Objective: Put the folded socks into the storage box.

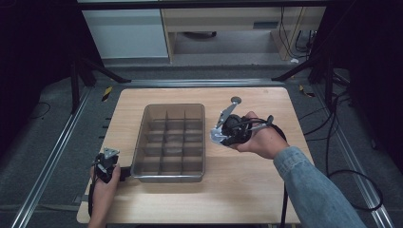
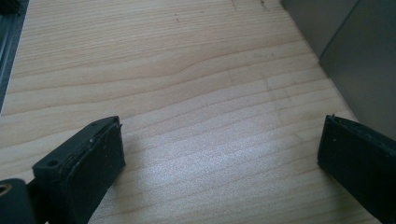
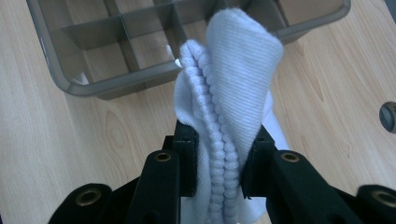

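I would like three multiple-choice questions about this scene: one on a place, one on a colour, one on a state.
1. Where is the divided bin?
A. on the wooden table
B. on the floor
C. in a hand

2. What colour is the knitted cloth?
A. red
B. white
C. black

3. How are the left tongs?
A. shut on the cloth
B. shut on the bin
C. open over bare wood

Answers: 1 A, the bin rests on the tabletop; 2 B, the cloth clamped in the right tongs is white; 3 C, their jaws stand wide apart with nothing between.
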Demonstrator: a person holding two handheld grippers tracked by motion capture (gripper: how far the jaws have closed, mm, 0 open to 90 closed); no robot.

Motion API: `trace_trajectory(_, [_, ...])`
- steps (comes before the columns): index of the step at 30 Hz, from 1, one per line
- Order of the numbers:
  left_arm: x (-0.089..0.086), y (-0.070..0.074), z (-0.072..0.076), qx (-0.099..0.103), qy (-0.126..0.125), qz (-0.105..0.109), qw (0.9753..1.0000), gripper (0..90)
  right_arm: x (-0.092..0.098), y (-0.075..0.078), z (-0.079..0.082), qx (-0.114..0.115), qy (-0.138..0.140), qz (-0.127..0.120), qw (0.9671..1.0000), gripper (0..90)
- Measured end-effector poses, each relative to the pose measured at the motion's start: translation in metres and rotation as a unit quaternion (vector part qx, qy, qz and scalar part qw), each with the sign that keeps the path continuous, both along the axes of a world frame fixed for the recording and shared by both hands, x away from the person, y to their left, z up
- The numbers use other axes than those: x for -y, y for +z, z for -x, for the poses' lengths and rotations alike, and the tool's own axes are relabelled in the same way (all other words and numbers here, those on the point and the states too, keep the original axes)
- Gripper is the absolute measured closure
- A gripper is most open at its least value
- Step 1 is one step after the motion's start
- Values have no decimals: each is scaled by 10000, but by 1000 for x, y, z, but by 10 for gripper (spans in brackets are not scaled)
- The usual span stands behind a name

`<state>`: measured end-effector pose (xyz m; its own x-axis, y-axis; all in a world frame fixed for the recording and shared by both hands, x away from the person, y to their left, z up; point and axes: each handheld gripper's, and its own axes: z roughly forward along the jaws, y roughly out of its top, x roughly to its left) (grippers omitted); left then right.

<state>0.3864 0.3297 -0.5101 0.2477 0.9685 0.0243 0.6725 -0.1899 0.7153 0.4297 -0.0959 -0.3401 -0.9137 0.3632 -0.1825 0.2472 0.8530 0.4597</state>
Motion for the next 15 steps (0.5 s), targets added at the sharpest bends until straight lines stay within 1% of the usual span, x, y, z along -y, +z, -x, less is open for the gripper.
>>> trace_trajectory(1, [0,0,0,1,3,4,10000,0,-6,1,0,2,53,-11,10000,722])
trace_trajectory(3, [0,0,0,-8,-12,-13,10000,0,-8,2,0,-8,76,-9,10000,722])
trace_trajectory(4, [0,0,0,-9,-13,-11,10000,0,-13,3,1,-30,102,1,9999,722])
trace_trajectory(6, [0,0,0,-5,-15,-9,10000,0,-17,5,2,-34,170,13,9998,722])
trace_trajectory(8, [0,0,0,-7,-22,-8,10000,0,-19,6,2,-27,169,16,9999,722])
trace_trajectory(10, [0,0,0,-6,-27,-6,10000,0,-22,8,2,-34,199,-13,9998,722])
trace_trajectory(11, [0,0,0,-7,-34,-8,10000,0,-25,10,3,-35,217,-68,9997,722])
trace_trajectory(15, [0,0,0,-6,-43,-7,10000,0,-30,11,4,-42,255,-106,9996,722])
